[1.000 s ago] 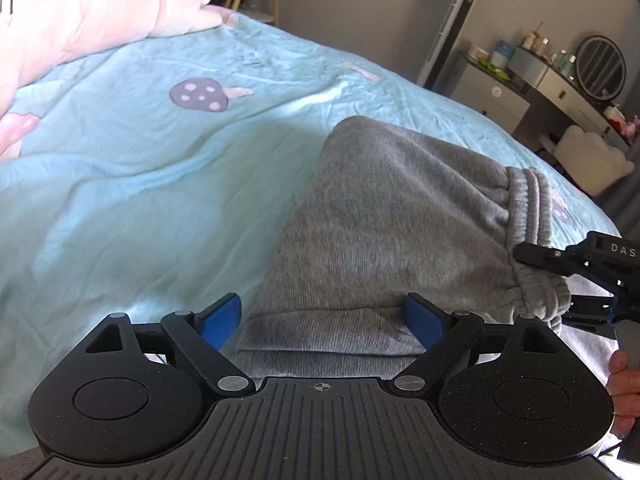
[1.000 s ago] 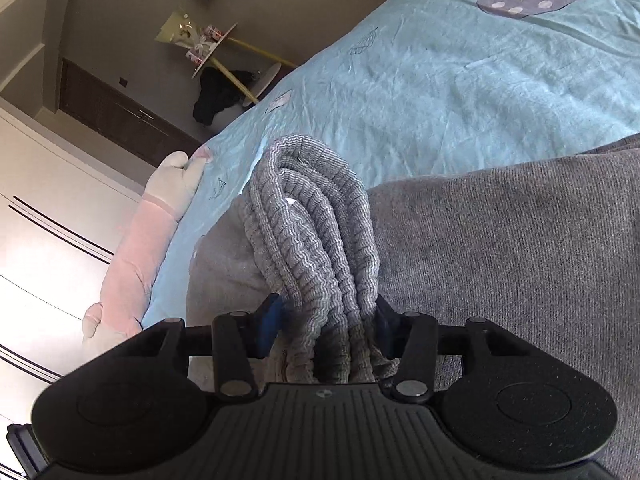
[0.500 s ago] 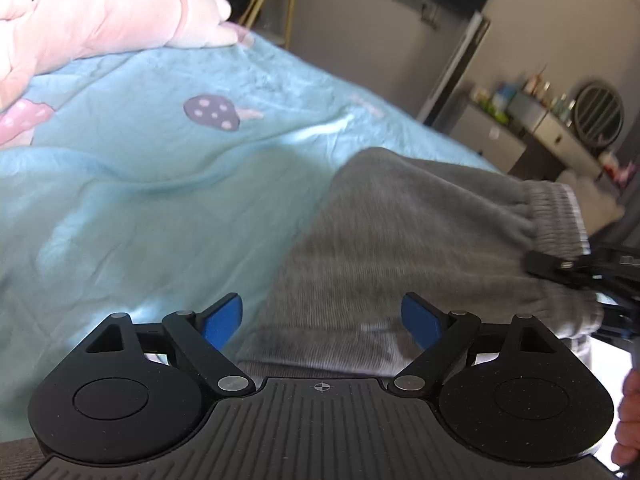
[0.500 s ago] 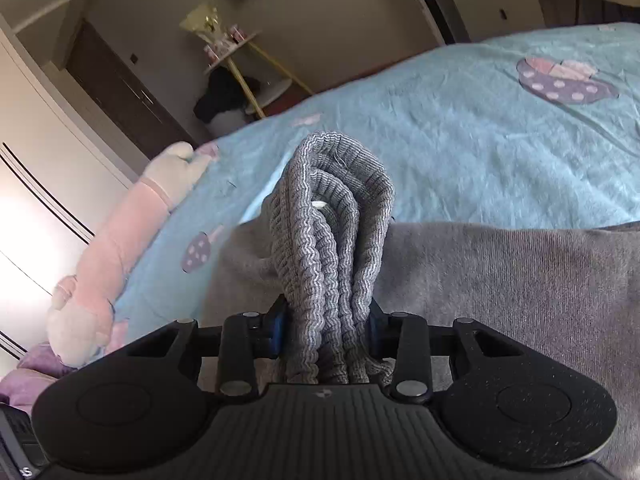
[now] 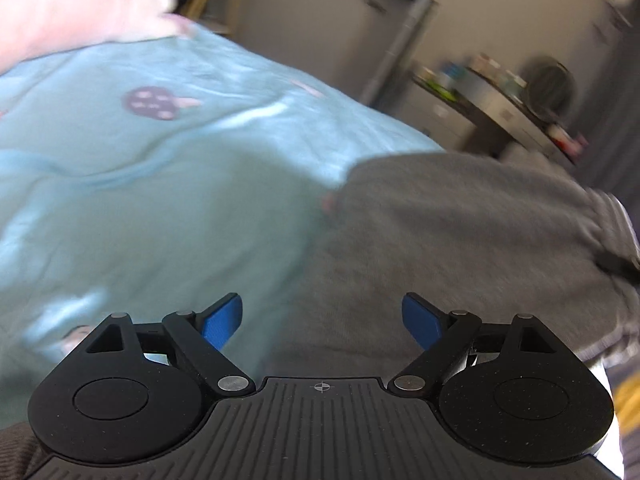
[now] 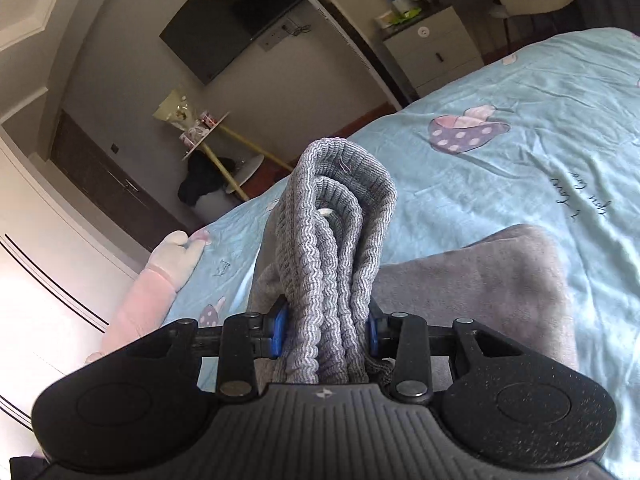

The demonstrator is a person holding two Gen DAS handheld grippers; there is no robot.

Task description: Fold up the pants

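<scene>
Grey sweatpants (image 5: 460, 232) lie folded on a light blue bedspread (image 5: 120, 200), with the ribbed waistband at the right edge of the left wrist view. My left gripper (image 5: 322, 316) stands open just above the near edge of the pants, its blue pads on neither side touching cloth. My right gripper (image 6: 326, 330) is shut on the bunched ribbed waistband (image 6: 340, 216), which stands up in folded layers between its blue pads. The rest of the grey pants (image 6: 480, 280) trails below and to the right of it.
A pink plush toy (image 6: 156, 280) lies along the bed's far edge. Beyond the bed are a wall television (image 6: 236, 12), a small round table (image 6: 208, 128) with yellow legs, a white wardrobe (image 6: 36, 272) and a dresser (image 6: 432, 36) with bottles.
The right gripper closed tighter on the waistband and rose with it, tipping up so more of the room shows. The left view swung and blurred; the pants shifted right in it.
</scene>
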